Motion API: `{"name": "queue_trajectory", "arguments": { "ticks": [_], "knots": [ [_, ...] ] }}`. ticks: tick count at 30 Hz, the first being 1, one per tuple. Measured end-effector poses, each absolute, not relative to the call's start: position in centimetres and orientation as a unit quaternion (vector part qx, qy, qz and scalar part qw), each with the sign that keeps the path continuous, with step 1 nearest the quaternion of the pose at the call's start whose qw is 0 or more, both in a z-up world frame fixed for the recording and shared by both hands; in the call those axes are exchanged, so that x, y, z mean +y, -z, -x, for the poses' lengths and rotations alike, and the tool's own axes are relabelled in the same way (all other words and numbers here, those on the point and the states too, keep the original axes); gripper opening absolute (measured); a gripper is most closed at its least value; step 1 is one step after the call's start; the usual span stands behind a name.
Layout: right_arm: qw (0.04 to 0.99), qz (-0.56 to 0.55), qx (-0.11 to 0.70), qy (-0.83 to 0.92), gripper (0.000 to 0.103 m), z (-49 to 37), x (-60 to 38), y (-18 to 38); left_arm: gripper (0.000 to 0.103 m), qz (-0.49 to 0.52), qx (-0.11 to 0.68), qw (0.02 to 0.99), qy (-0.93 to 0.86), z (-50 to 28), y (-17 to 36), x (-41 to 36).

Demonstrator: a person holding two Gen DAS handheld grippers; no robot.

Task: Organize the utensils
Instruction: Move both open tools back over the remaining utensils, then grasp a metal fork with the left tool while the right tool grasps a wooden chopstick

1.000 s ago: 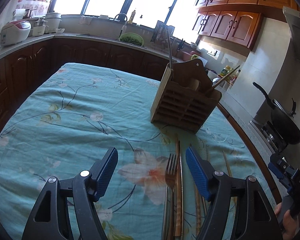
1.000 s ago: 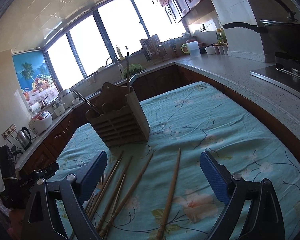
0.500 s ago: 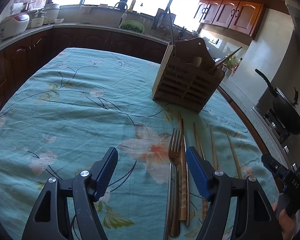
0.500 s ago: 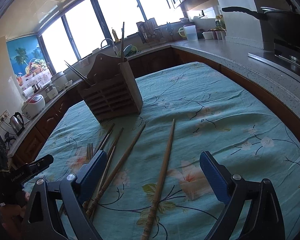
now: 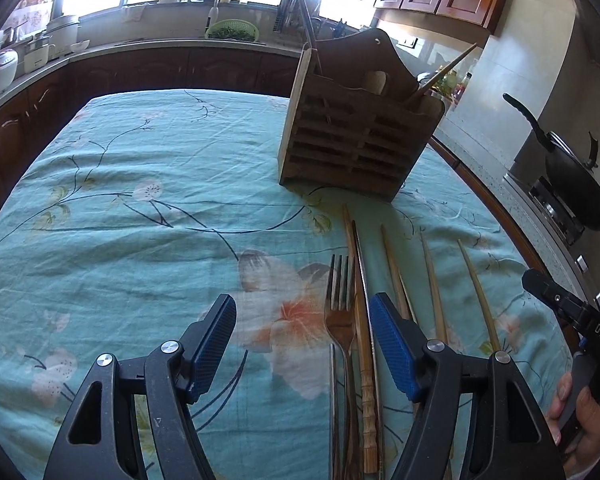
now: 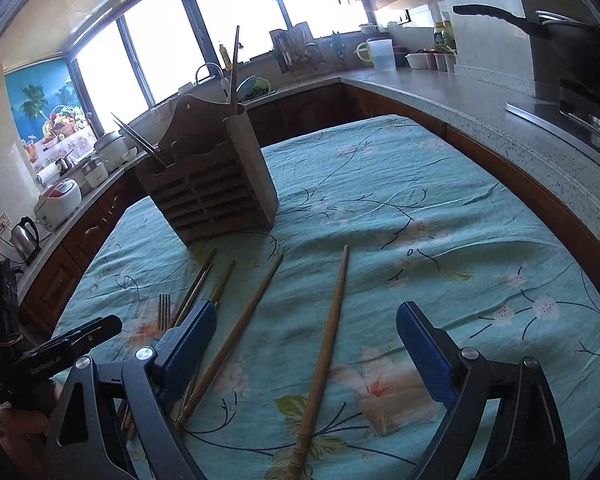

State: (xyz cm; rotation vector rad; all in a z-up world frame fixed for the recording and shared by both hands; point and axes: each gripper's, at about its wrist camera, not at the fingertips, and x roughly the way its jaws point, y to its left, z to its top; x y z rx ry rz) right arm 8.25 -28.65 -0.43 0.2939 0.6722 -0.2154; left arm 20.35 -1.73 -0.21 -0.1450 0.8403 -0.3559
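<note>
A wooden utensil holder (image 5: 360, 136) (image 6: 216, 184) stands on the floral tablecloth with a few sticks in it. In front of it lie a metal fork (image 5: 340, 320) (image 6: 164, 312) and several wooden chopsticks (image 5: 434, 288). My left gripper (image 5: 304, 344) is open low over the cloth; the fork and one chopstick (image 5: 362, 332) lie between its fingers, near the right pad. My right gripper (image 6: 308, 348) has its jaws closing, still wide, with one long chopstick (image 6: 324, 352) lying between the pads and touching neither. Another chopstick (image 6: 236, 328) runs beside its left finger.
The table's teal cloth (image 5: 140, 208) is bordered by a counter (image 6: 480, 104) on the right with a stove and black wok (image 5: 576, 184). A rice cooker (image 6: 60, 200) and kettle (image 6: 24, 236) stand on the left counter. A hand (image 5: 580, 404) holds the other gripper.
Both grippers have come down and forward toward the utensils, so the holder and chopsticks look nearer. The right gripper's fingers have drawn a little closer together.
</note>
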Motion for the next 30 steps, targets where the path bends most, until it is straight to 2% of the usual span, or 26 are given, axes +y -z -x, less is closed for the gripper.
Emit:
{"name": "queue_trajectory", "arguments": {
  "ticks": [6, 10, 15, 18, 20, 21, 22, 25, 30],
  "knots": [
    [0.915, -0.142, 0.363, 0.102, 0.065, -10.6, -29.0, 1.8, 0.067, 0.037, 0.421, 0.886, 0.189, -23.2, 1.2, -3.6],
    [0.909, -0.137, 0.38, 0.105, 0.061, -11.6, -29.2, 2.5, 0.063, 0.02, 0.429, 0.881, 0.2, -24.7, 2.2, -4.5],
    [0.896, -0.135, 0.406, 0.116, 0.052, -13.3, -30.0, 3.3, 0.057, 0.011, 0.433, 0.875, 0.217, -26.3, 3.3, -5.7],
    [0.89, -0.125, 0.42, 0.126, 0.044, -14.4, -30.3, 3.9, 0.044, -0.002, 0.434, 0.872, 0.227, -26.9, 3.5, -6.6],
    [0.89, -0.103, 0.424, 0.134, 0.041, -15.2, -30.1, 4.0, 0.025, -0.004, 0.435, 0.868, 0.238, -27.2, 3.6, -7.0],
    [0.889, -0.092, 0.426, 0.138, 0.038, -15.6, -29.9, 4.0, 0.019, 0.002, 0.437, 0.864, 0.251, -27.4, 3.7, -7.1],
    [0.888, -0.081, 0.429, 0.143, 0.036, -15.9, -29.8, 4.0, 0.019, 0.007, 0.438, 0.861, 0.257, -27.6, 3.7, -7.2],
    [0.887, -0.066, 0.431, 0.151, 0.009, -16.2, -29.6, 4.1, 0.018, 0.005, 0.437, 0.862, 0.256, -27.8, 3.8, -7.4],
    [0.894, -0.09, 0.416, 0.139, 0.007, -15.2, -30.0, 3.7, 0.017, 0.004, 0.429, 0.87, 0.243, -27.1, 3.3, -6.8]
  ]
}}
